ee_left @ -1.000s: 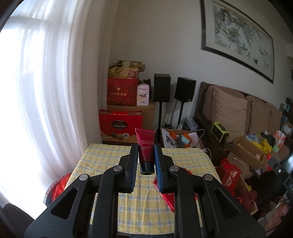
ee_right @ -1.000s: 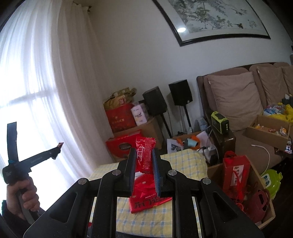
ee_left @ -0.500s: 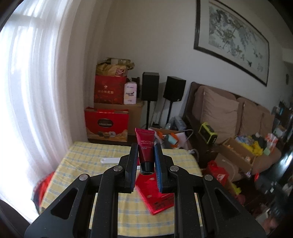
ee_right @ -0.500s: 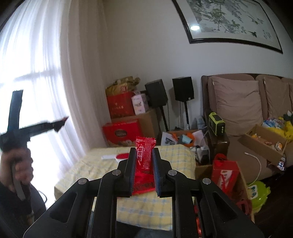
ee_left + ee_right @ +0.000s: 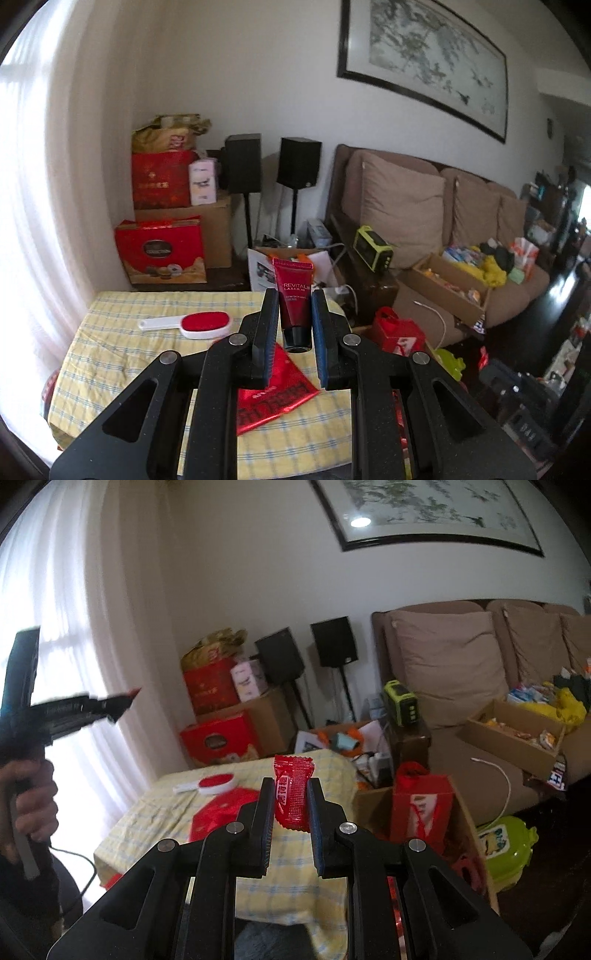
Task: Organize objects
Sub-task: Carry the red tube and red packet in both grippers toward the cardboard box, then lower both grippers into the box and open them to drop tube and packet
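My left gripper (image 5: 294,297) is shut on a dark red cream tube (image 5: 294,295), cap end toward the camera, held above the near part of a table with a yellow checked cloth (image 5: 122,354). My right gripper (image 5: 290,786) is shut on a small red candy packet (image 5: 291,792), upright between the pads, over the table's near right side. A red foil bag (image 5: 275,398) lies flat on the cloth, also seen as the red bag (image 5: 218,814). A white lint brush with a red pad (image 5: 199,322) lies further back. The left gripper (image 5: 127,696) shows from the side, held by a hand (image 5: 29,805).
Right of the table stand a cardboard box with a red gift bag (image 5: 421,812) and a green container (image 5: 506,845). Red gift boxes (image 5: 160,251), two black speakers (image 5: 298,162) and a brown sofa (image 5: 406,214) with an open box (image 5: 513,734) fill the back.
Both grippers have pulled back from the table and swung right, so the lint brush and more of the cloth now show. Each keeps its hold on its item.
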`<state>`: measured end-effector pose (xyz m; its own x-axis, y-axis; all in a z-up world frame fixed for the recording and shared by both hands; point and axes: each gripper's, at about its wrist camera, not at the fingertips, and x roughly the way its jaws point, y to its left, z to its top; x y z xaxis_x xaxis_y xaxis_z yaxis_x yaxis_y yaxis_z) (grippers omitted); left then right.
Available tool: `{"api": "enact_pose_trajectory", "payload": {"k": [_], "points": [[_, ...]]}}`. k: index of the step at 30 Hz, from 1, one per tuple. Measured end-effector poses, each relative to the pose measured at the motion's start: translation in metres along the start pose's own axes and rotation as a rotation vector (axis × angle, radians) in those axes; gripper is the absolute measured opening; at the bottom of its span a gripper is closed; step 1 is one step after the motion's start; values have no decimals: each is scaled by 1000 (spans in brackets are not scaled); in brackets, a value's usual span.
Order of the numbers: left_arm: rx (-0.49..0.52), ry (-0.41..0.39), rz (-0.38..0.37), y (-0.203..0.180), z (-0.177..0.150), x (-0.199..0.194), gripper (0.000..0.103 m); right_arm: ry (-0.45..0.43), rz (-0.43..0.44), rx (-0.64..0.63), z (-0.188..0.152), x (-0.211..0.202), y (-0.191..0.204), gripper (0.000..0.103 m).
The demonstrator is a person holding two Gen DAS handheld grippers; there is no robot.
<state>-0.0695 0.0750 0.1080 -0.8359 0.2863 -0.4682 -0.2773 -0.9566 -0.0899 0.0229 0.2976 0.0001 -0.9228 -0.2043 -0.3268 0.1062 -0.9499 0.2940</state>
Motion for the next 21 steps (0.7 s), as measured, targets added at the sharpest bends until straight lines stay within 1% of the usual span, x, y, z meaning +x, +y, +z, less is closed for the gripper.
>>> {"api": "enact_pose_trajectory", "payload": {"k": [2, 7, 15, 17, 18, 19, 21], "points": [[9, 14, -17, -12, -1, 6, 16, -4, -12, 27, 2, -2, -14, 16], [40, 40, -68, -45, -7, 16, 16, -3, -104, 45, 2, -6, -44, 16], [116, 54, -168, -100, -11, 18, 16, 14, -147, 123, 1, -10, -85, 16], [117, 79, -231, -111, -12, 20, 16, 20, -160, 136, -1, -10, -93, 16], [102, 104, -287, -117, -13, 24, 16, 26, -163, 140, -2, -10, -96, 16], [93, 122, -321, -121, -15, 27, 16, 36, -167, 142, -3, -9, -100, 16], [115, 144, -327, -135, -21, 35, 16, 48, -185, 152, -7, -5, -110, 16]]}}
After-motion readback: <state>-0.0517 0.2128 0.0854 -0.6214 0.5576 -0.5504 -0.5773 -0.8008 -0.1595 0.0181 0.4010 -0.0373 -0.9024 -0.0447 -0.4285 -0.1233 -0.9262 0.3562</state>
